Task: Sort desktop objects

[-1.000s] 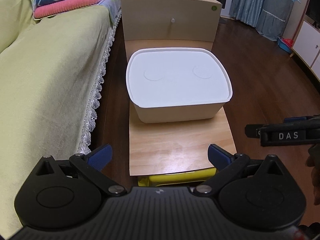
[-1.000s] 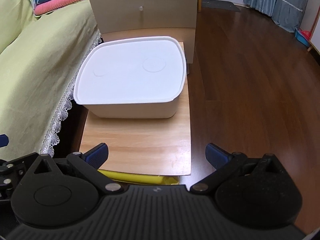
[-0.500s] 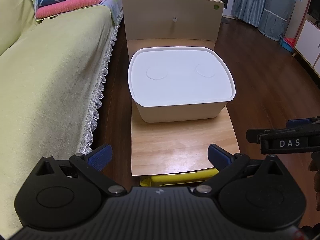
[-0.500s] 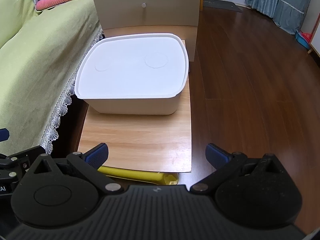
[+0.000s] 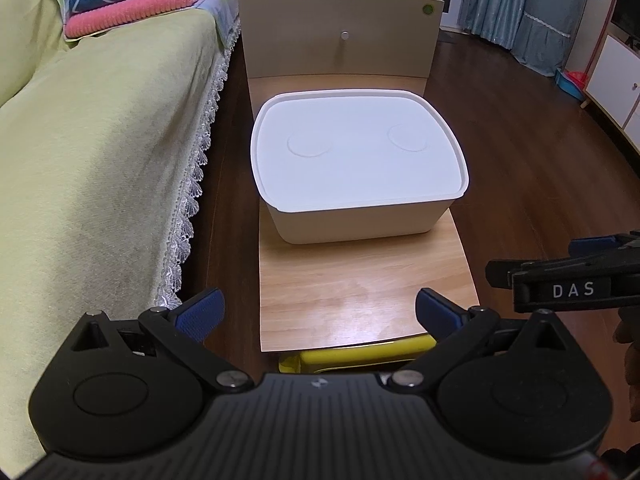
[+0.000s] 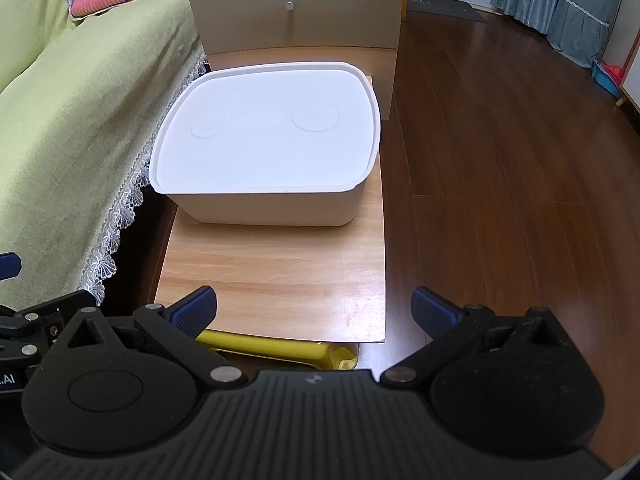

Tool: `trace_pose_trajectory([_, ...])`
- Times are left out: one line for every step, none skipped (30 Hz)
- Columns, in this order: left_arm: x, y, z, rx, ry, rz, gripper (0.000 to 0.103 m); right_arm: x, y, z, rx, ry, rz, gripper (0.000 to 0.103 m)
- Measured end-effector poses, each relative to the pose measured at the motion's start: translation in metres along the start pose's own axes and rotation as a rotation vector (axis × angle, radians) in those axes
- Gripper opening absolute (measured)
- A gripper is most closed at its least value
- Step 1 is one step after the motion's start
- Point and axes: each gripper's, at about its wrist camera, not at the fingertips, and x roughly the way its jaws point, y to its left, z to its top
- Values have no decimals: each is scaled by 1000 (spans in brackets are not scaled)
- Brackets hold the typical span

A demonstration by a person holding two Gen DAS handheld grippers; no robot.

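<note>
Left claw (image 5: 318,312): jaws spread wide, nothing held, poised over the near edge of the wooden bench (image 5: 360,280). Right claw (image 6: 314,308): likewise spread and empty, at the same near edge; in the left view it shows at the right margin, level with its partner.

A yellow object (image 6: 280,350) protrudes from under the bench's near edge; what it is cannot be told.

The white lidded box (image 5: 356,160) sits on the bench straight ahead of both claws, well apart from them, lid on. Its long axis runs left to right across the line of approach. Neither claw is clearly nearer. In my judgement, each claw takes its own end of the lid.

Behind the box stands a wooden cabinet (image 5: 340,36).
</note>
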Motion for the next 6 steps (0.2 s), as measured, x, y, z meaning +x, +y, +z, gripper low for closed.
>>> trace_pose_trajectory([0, 0, 0, -2, -1, -2, 102, 0, 0, 0, -1, 1, 0, 102])
trace_pose_trajectory([0, 1, 0, -4, -3, -3, 102, 0, 0, 0, -1, 0, 0, 102])
trace_pose_trajectory([-1, 2, 0, -8, -7, -3, 102, 0, 0, 1, -1, 0, 1, 102])
trace_pose_trajectory([-2, 3, -1, -14, -12, -2, 102, 1, 0, 1, -2, 0, 2, 102])
trace_pose_trajectory([-2, 4, -1, -19, -16, -2, 102, 1, 0, 1, -2, -1, 1, 102])
trace_pose_trajectory([-2, 4, -1, -23, -19, -5, 102, 1, 0, 1, -2, -1, 0, 102])
